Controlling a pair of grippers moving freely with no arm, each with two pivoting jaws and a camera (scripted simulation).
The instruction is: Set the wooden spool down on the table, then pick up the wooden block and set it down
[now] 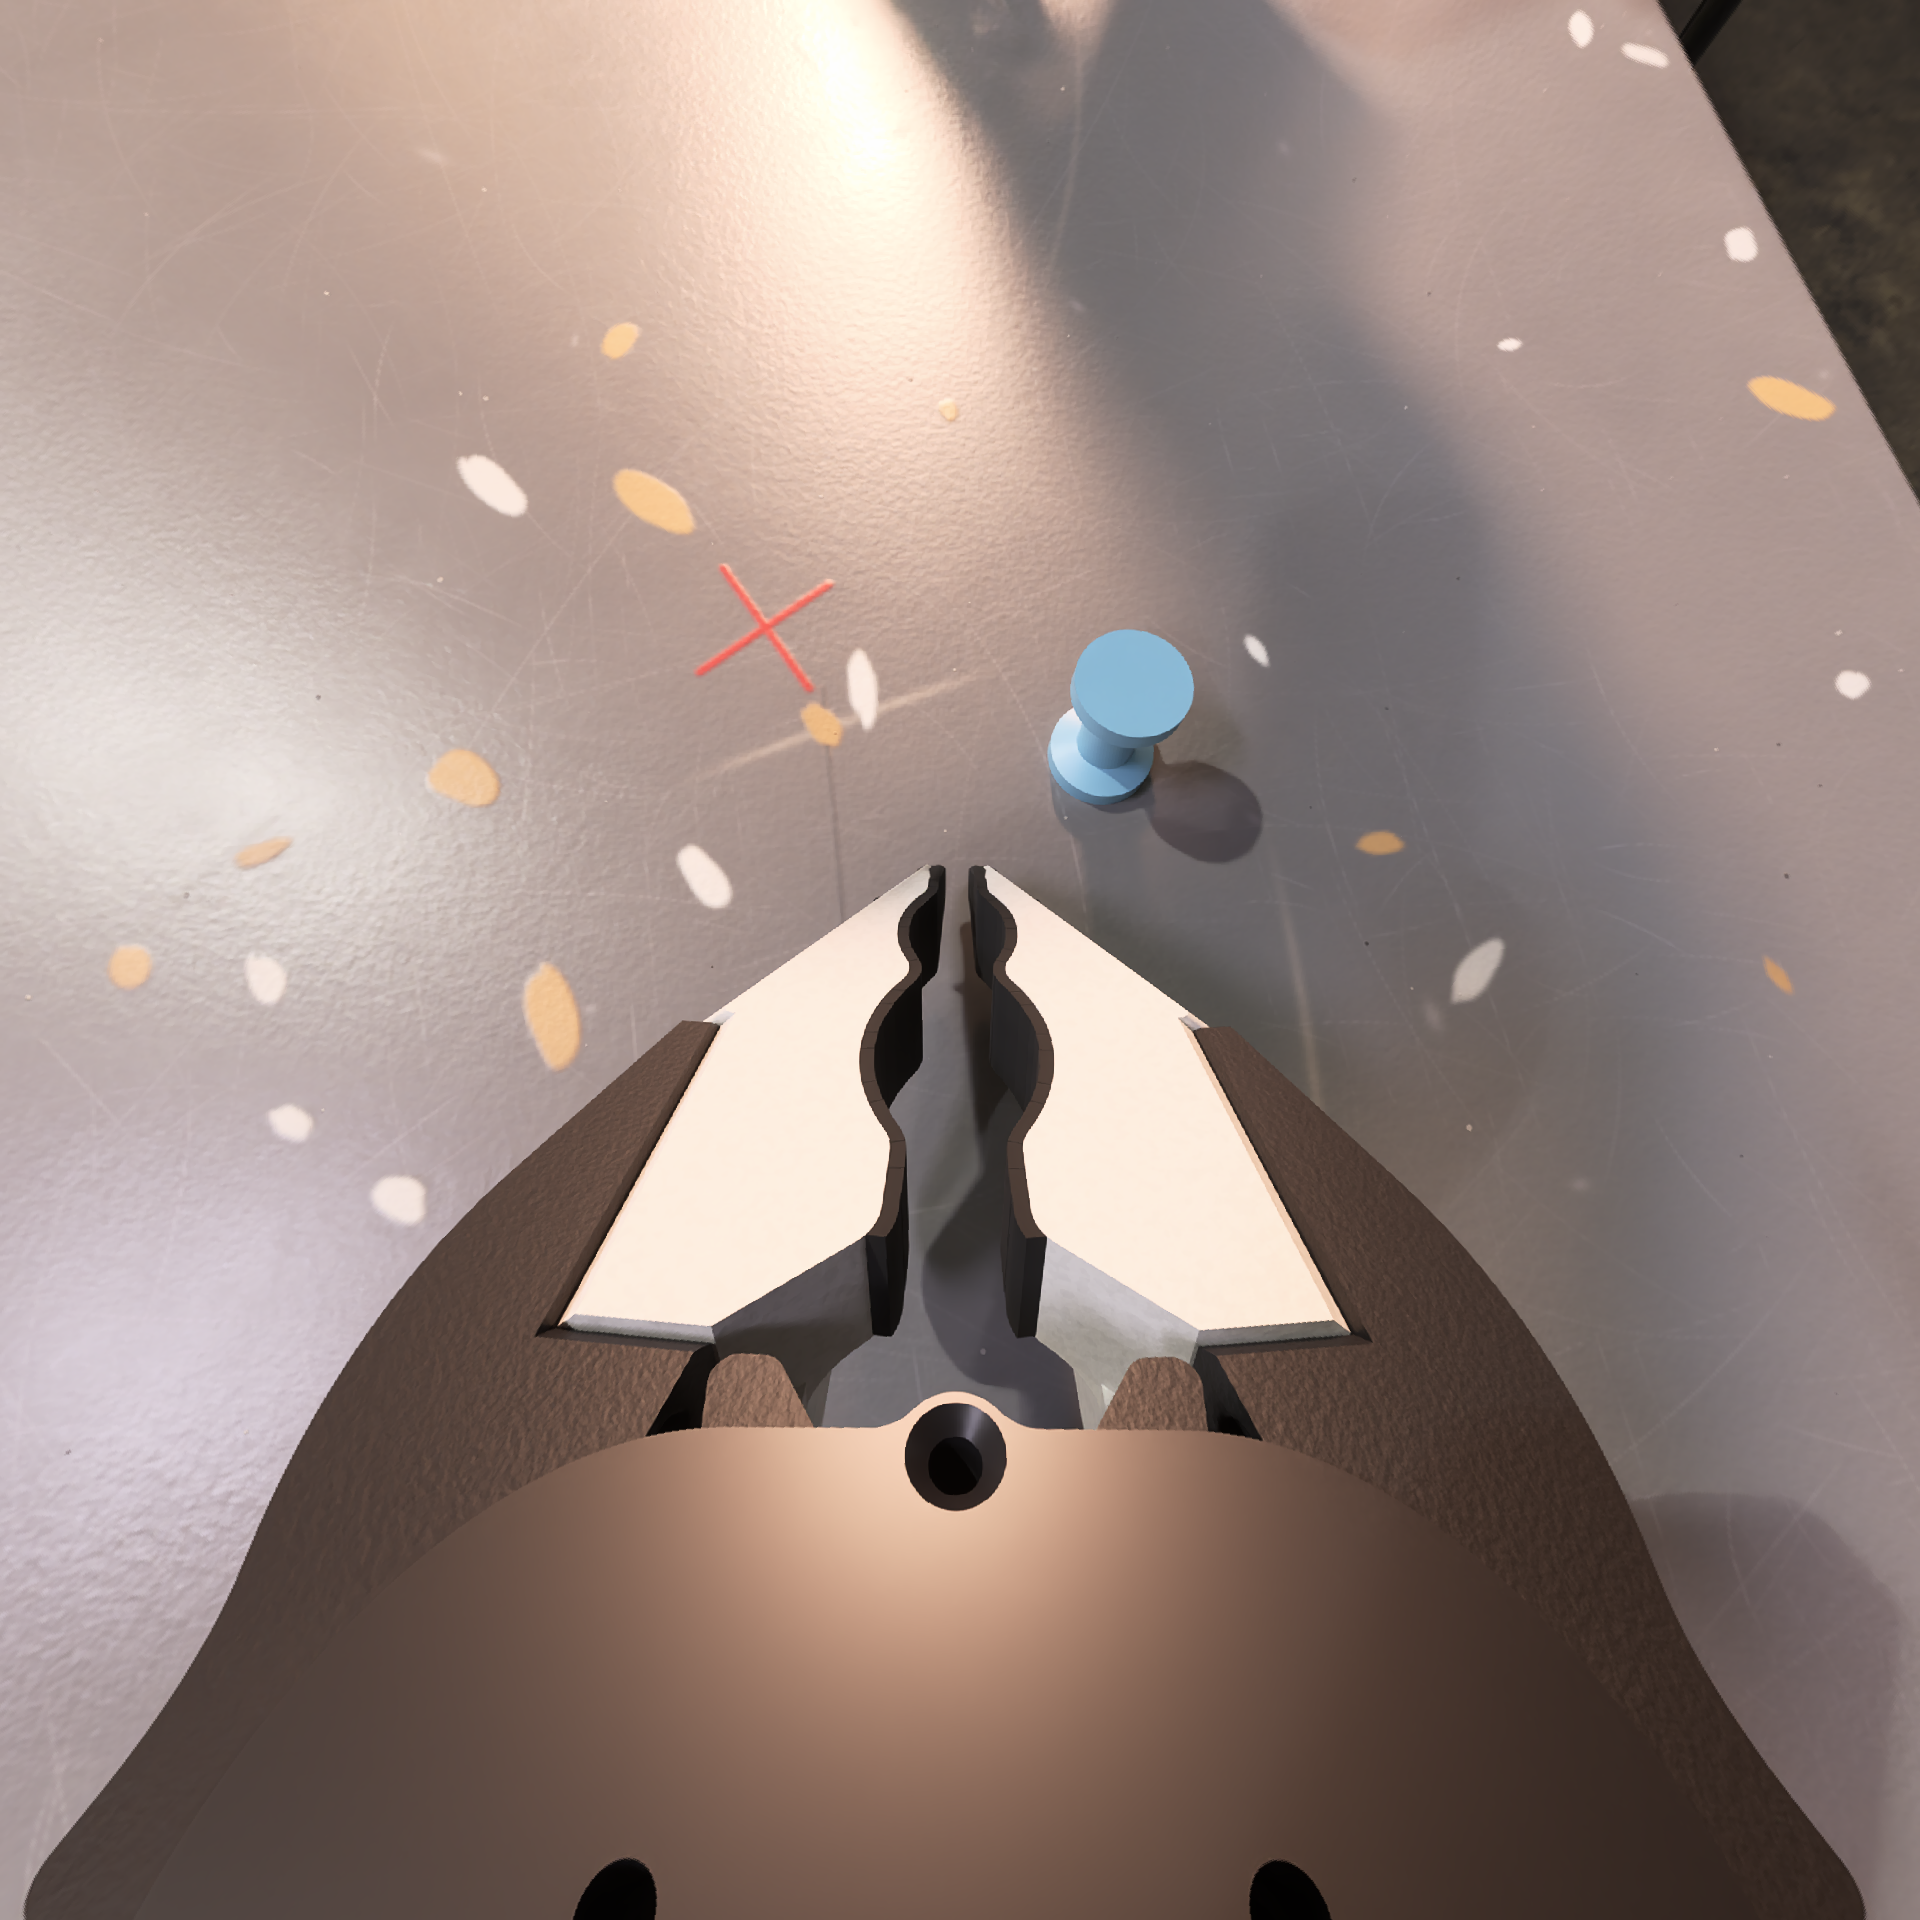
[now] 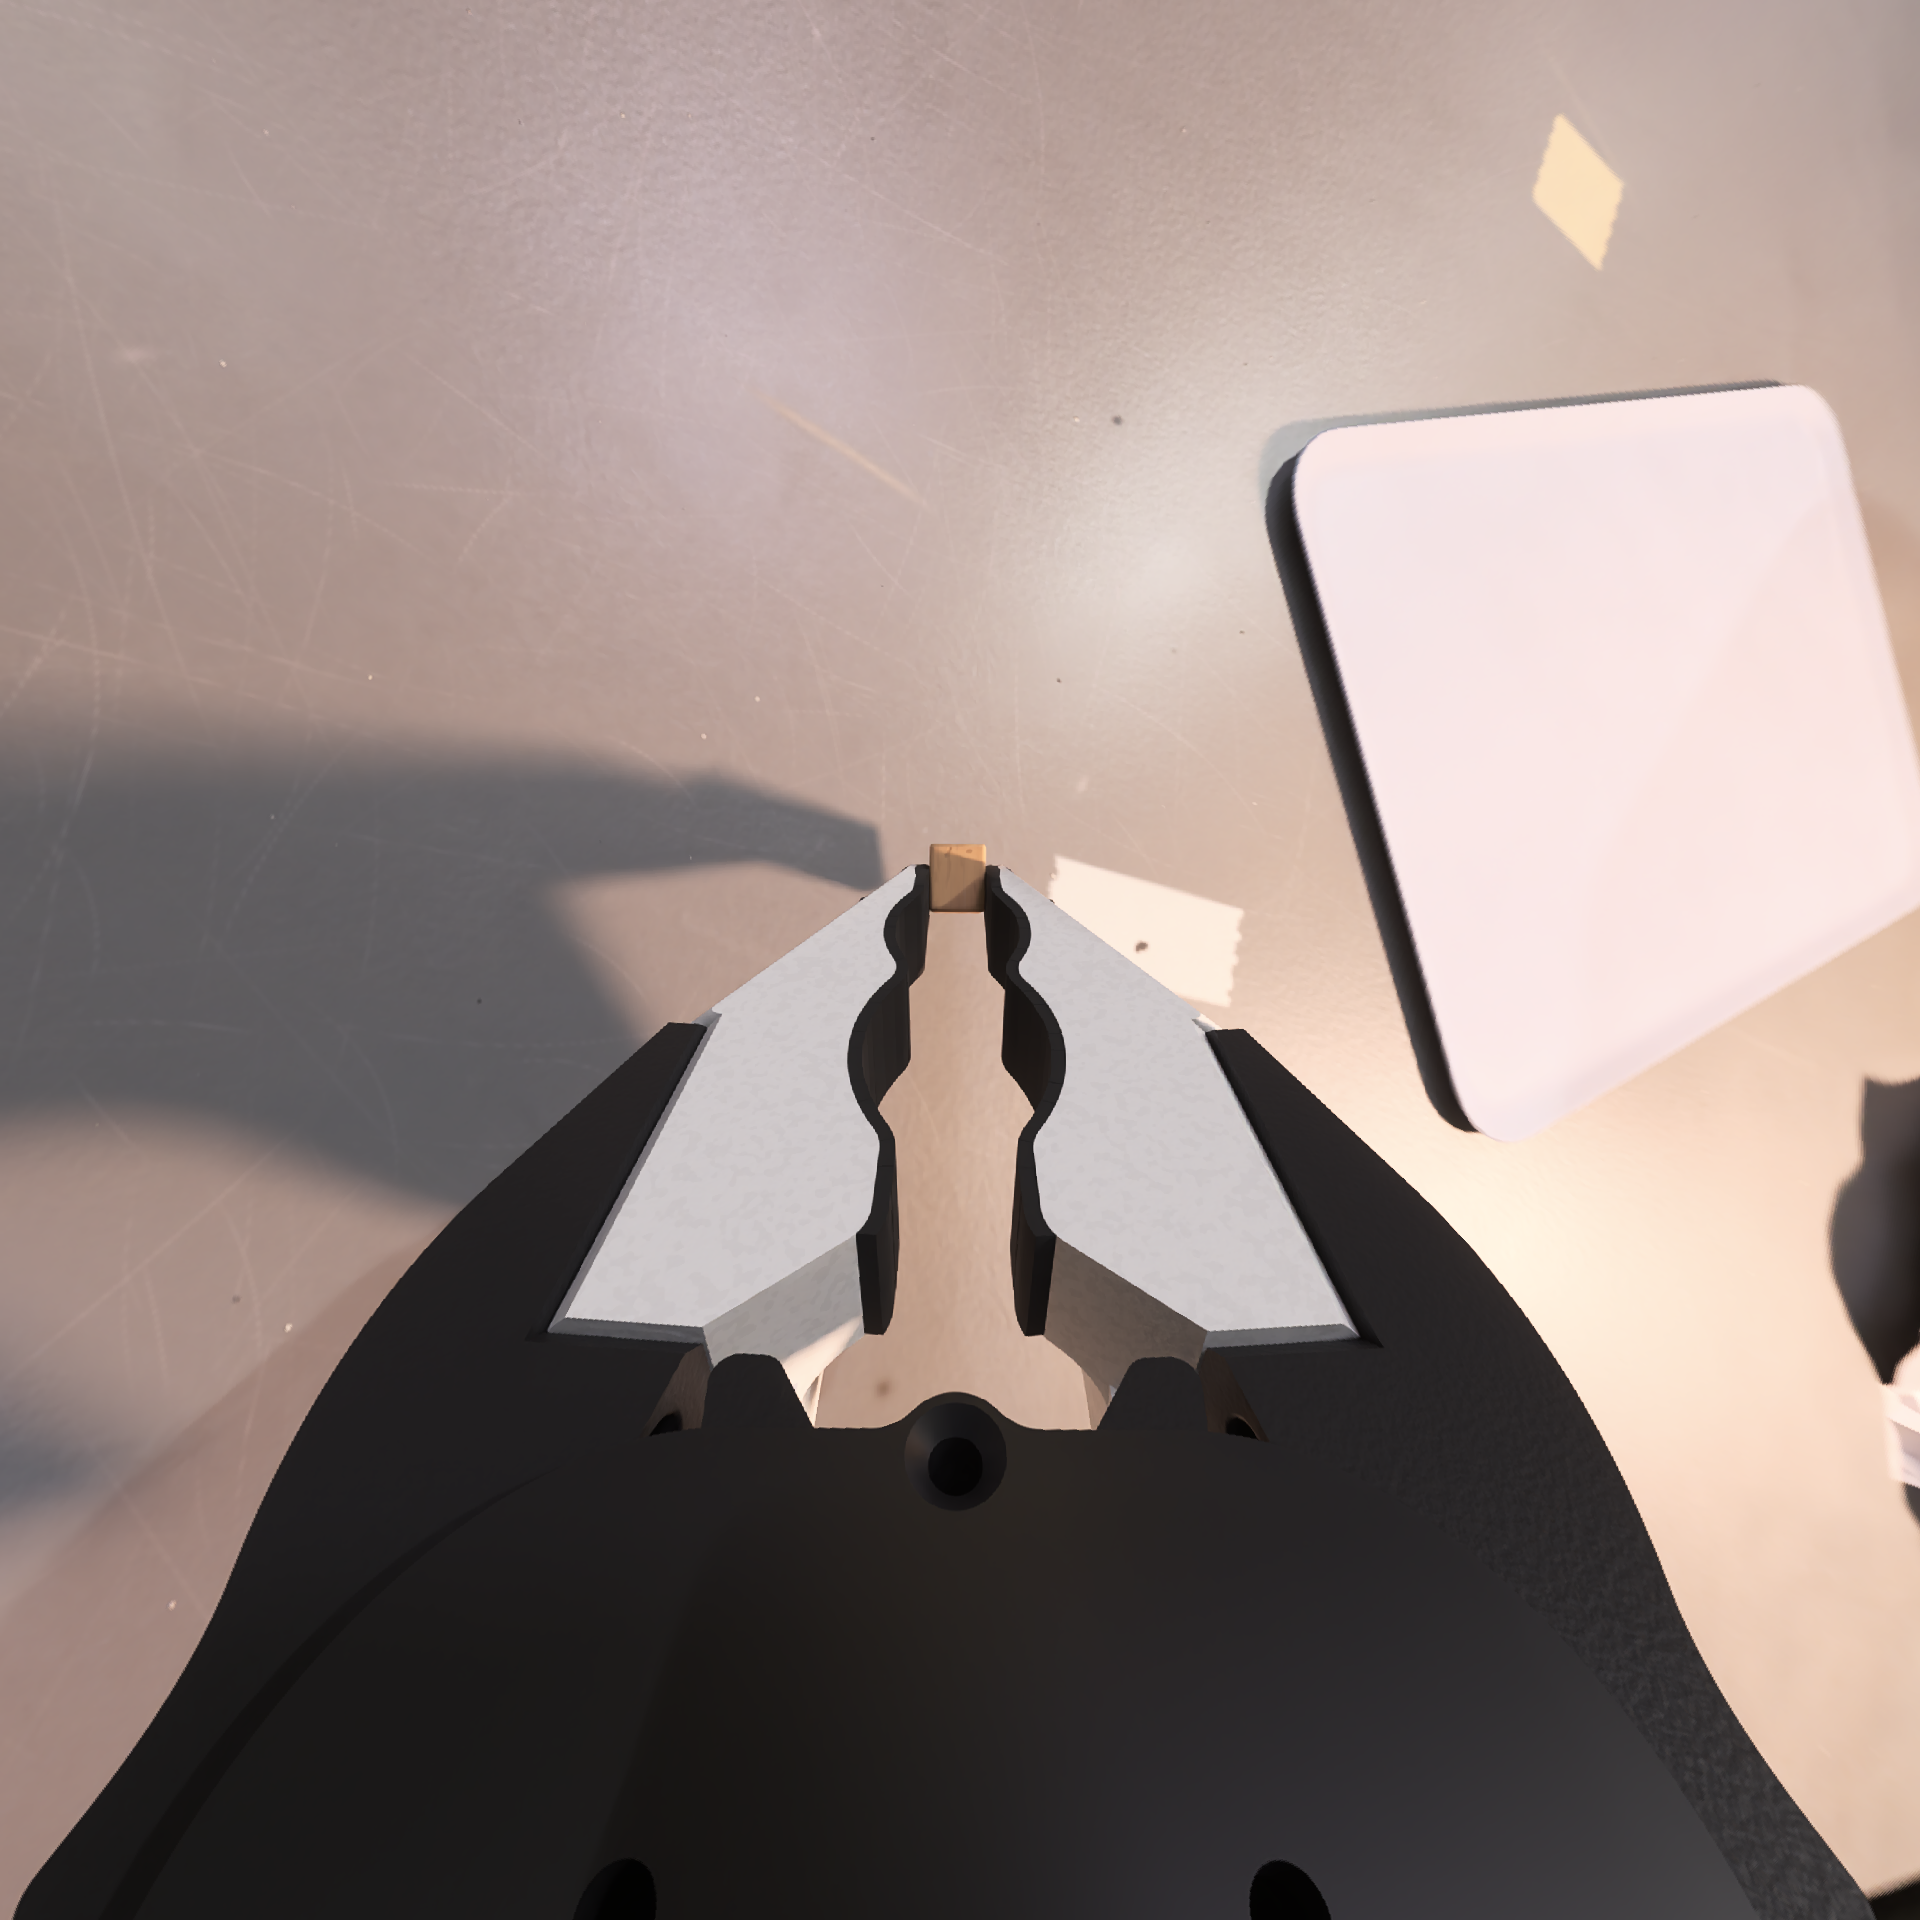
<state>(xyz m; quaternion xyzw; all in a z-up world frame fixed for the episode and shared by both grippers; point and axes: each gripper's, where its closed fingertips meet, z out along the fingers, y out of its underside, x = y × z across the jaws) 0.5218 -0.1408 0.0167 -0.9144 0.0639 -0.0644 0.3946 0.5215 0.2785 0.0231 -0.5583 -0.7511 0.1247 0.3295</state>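
In the left wrist view a light blue spool [image 1: 1117, 717] stands upright on the grey table [image 1: 416, 312], a short way ahead and to the right of my brown left gripper [image 1: 957, 873]. That gripper is shut and empty, with only a thin slit between its tips. In the right wrist view my black right gripper [image 2: 957, 881] is shut on a small tan wooden block [image 2: 957, 878], pinched at the very fingertips above the table [image 2: 520, 416]. How high the block is above the table I cannot tell.
A red cross mark [image 1: 764, 627] lies on the table left of the spool, among white and orange flecks. The table's right edge [image 1: 1808, 270] runs diagonally at the far right. A white rounded slab [image 2: 1600, 748] lies right of the block, with pale tape pieces [image 2: 1148, 930] nearby.
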